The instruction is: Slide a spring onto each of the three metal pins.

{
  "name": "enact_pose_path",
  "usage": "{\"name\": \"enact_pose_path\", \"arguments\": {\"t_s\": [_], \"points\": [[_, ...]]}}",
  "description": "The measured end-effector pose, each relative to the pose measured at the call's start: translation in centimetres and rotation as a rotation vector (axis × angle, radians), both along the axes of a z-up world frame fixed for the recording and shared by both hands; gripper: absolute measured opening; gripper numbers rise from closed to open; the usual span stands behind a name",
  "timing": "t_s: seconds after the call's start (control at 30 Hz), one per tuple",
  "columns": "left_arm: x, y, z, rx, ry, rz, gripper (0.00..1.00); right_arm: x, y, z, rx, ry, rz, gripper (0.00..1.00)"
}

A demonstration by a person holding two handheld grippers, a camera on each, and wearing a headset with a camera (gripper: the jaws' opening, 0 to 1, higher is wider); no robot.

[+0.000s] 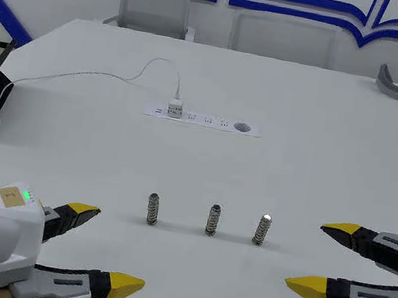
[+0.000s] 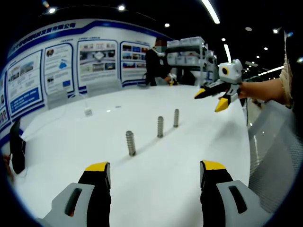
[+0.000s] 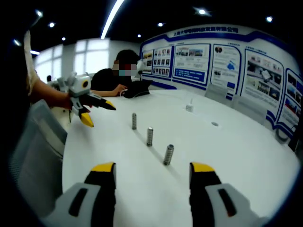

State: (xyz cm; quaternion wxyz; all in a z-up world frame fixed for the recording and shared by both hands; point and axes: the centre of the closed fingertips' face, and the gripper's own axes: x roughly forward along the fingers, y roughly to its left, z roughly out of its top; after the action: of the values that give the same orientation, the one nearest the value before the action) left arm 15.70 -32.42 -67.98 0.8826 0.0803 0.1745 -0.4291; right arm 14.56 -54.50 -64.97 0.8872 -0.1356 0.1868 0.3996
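Between the two grippers, ahead of both sets of tips: three upright metal pins in a row on the white table (image 1: 320,154), each sleeved in a coil spring. Item one, left gripper (image 1: 110,249): jaws spread wide, yellow tips well apart, nothing between them and nothing touched; its own view shows the same wide gap (image 2: 155,166) above bare tabletop. Item two, right gripper (image 1: 311,256): jaws likewise wide open, empty, clear of the table; same again in its own view (image 3: 152,167). Each gripper appears in the other's view, held in a hand beyond the row, the right gripper (image 2: 208,101) and the left gripper (image 3: 101,116) both gaping. Item three, left-hand pin (image 1: 153,209): nearest the left gripper (image 2: 130,143), furthest from the right (image 3: 134,121); its spring (image 1: 152,214) covers most of the shaft. Item four, middle pin (image 1: 213,219): about midway between the two grippers (image 2: 160,126) (image 3: 150,135), spring seated, grey tip showing above the coils. Item five, right-hand pin (image 1: 263,229): closest to the right gripper (image 3: 168,154), furthest from the left (image 2: 176,117), spring on, its rounded top catching a bright glint. Beyond the pins, away from both grippers: a white power strip (image 1: 211,121) with a plugged-in charger (image 1: 174,107).
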Motion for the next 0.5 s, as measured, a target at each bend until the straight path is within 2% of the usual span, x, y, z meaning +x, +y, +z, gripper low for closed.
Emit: {"name": "enact_pose_path", "arguments": {"t_s": [0.5], "points": [[0.04, -0.17, -0.04, 0.000, 0.001, -0.002, 0.78, 0.03, -0.10, 0.05, 0.008, -0.003, -0.009, 0.65]]}}
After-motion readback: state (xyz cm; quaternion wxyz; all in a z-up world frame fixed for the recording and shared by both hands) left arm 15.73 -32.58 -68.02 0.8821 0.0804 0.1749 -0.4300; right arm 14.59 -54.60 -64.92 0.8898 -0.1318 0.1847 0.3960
